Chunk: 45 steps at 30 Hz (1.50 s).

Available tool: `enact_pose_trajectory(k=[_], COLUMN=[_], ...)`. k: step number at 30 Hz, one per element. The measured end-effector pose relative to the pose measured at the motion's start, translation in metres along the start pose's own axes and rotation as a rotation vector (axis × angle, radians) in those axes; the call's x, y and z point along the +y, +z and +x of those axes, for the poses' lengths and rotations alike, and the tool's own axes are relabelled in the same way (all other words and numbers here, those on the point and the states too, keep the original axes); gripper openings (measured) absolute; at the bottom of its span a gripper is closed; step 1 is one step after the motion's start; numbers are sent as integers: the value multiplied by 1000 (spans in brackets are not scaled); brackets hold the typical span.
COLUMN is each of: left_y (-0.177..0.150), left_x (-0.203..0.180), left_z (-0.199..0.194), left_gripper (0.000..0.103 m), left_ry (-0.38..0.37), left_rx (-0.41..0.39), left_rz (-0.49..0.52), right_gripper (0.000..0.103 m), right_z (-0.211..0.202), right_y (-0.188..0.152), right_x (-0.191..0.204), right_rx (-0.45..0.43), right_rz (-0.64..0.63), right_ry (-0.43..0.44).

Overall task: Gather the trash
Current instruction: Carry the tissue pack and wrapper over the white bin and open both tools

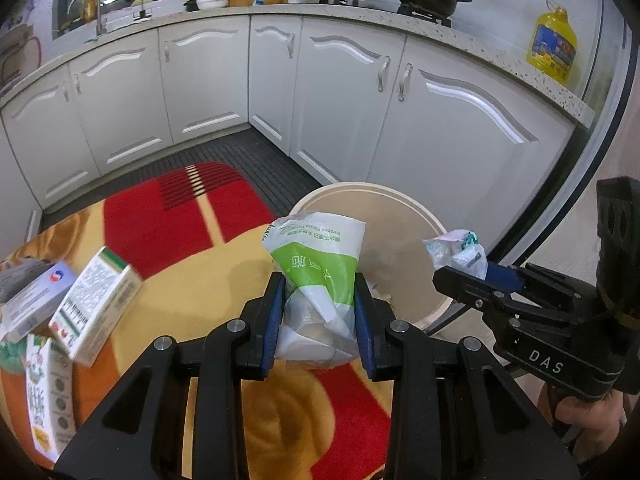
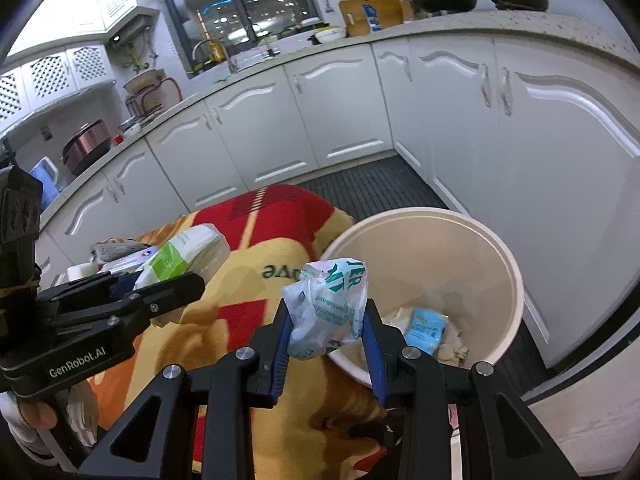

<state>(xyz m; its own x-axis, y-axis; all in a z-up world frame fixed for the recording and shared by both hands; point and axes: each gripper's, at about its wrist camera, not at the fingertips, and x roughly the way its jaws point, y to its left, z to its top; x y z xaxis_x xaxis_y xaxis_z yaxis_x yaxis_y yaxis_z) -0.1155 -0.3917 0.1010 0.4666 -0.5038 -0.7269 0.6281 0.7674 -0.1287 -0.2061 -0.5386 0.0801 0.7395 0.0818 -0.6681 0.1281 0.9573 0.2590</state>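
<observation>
Your left hand-held gripper [image 1: 320,312] is clamped on the green tissue pack [image 1: 320,276], your right hand-held gripper [image 2: 327,336] on a crumpled wrapper [image 2: 326,308], both near the bin [image 2: 508,264] rim. Carry each fully over the opening before you let go.

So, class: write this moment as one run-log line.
left gripper: shut on green-and-white tissue packet | right gripper: shut on crumpled white-and-teal plastic wrapper | beige round bin: holds trash
</observation>
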Motion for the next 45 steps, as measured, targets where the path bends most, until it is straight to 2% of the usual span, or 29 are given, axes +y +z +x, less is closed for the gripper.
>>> enact_pose_trajectory(k=[11,24,45], left_y=[15,19,21], left_x=[-15,-22,-20], left_z=[40,81,105], left_gripper=[30,30,31], left_ry=[-54,-47,-40], left_rx=[54,96,126], left_rz=[-8,-12,-39], right_gripper=[32,32,32], right_z=[12,34,59], right_y=[-2,-5,-8], right_x=[-33,-60,-69], right_rx=[27,73,108], right_rz=[60,112,126], right_ry=[-32,-57,-78])
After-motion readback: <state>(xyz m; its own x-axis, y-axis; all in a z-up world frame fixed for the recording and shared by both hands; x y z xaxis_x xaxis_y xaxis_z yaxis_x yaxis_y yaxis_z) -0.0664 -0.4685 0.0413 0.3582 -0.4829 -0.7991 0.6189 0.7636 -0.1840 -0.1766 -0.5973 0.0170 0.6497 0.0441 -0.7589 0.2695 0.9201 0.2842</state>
